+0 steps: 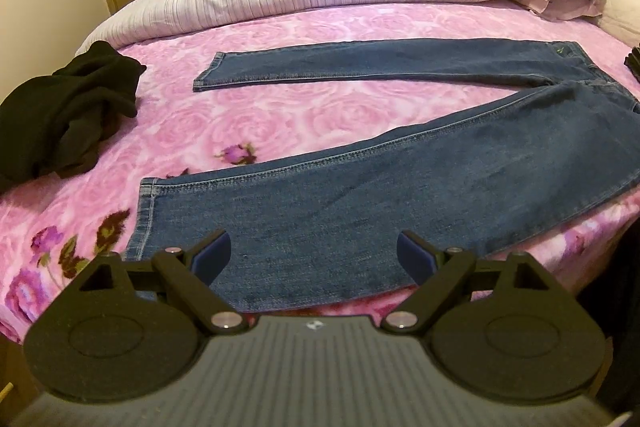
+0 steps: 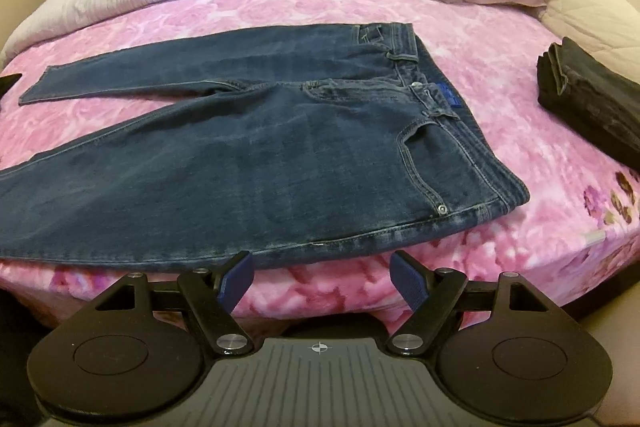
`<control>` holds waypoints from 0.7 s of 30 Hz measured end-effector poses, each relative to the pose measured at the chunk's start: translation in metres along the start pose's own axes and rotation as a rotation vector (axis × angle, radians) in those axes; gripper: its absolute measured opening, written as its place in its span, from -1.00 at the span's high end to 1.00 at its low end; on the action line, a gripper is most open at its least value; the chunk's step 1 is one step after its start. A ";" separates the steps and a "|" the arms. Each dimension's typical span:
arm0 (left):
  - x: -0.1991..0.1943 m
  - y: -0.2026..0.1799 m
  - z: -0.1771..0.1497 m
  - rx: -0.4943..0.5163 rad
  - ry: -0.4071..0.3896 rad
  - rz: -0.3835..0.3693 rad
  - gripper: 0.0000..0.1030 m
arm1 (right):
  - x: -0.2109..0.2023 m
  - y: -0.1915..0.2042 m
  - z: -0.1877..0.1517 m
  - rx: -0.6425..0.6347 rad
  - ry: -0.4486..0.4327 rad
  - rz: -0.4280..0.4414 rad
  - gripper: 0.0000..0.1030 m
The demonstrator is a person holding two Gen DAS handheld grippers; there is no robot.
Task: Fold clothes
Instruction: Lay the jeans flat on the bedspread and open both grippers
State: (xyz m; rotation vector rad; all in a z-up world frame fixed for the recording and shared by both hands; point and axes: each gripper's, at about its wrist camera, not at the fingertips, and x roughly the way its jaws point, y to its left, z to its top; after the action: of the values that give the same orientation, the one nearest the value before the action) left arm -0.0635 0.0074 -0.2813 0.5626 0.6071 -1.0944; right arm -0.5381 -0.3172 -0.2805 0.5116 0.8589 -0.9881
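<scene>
- The jeans [image 2: 248,147] lie flat on the bed [image 1: 280,131], front up, legs spread in a V: one leg runs along the far side, the other slants toward the near edge.
- In the left view the near leg's hem [image 1: 146,215] sits just ahead of the left tool [image 1: 314,253], whose jaws stand wide apart with nothing gripped; denim lies under the gap but the pads do not press it.
- In the right view the right tool [image 2: 322,277] hovers at the near edge of the bed, just short of the jeans' outer seam near the hip; its jaws are spread and empty.
- A crumpled black garment [image 1: 68,115] waits at the left; a folded dark piece [image 2: 592,107] lies at the right, well apart from the jeans.
- Step in hand, as I judge it: the jeans are laid out and no fold is begun, so both tools are lining up for the first grasp.
- Next move likely calls for pinching the near leg at hem and hip together, then carrying it over onto the far leg so the seams meet.
- Thick denim may need a deep bite at the edge, or it could slip.
</scene>
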 end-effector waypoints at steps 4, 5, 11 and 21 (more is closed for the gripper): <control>0.001 -0.001 0.000 0.005 0.001 0.005 -0.71 | 0.005 -0.002 -0.001 0.003 0.010 -0.005 -0.51; 0.001 -0.001 0.000 0.008 0.003 0.007 -0.71 | 0.006 -0.002 -0.002 0.004 0.012 -0.005 -0.51; 0.004 -0.001 -0.002 0.013 0.012 0.014 -0.71 | 0.011 -0.005 -0.002 0.010 0.019 -0.012 -0.51; 0.008 0.000 -0.004 0.015 0.022 0.019 -0.71 | 0.019 -0.009 -0.001 0.002 0.017 -0.023 -0.51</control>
State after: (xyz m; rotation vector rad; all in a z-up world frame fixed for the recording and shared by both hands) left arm -0.0617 0.0053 -0.2896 0.5928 0.6117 -1.0770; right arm -0.5410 -0.3302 -0.2971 0.5135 0.8808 -1.0072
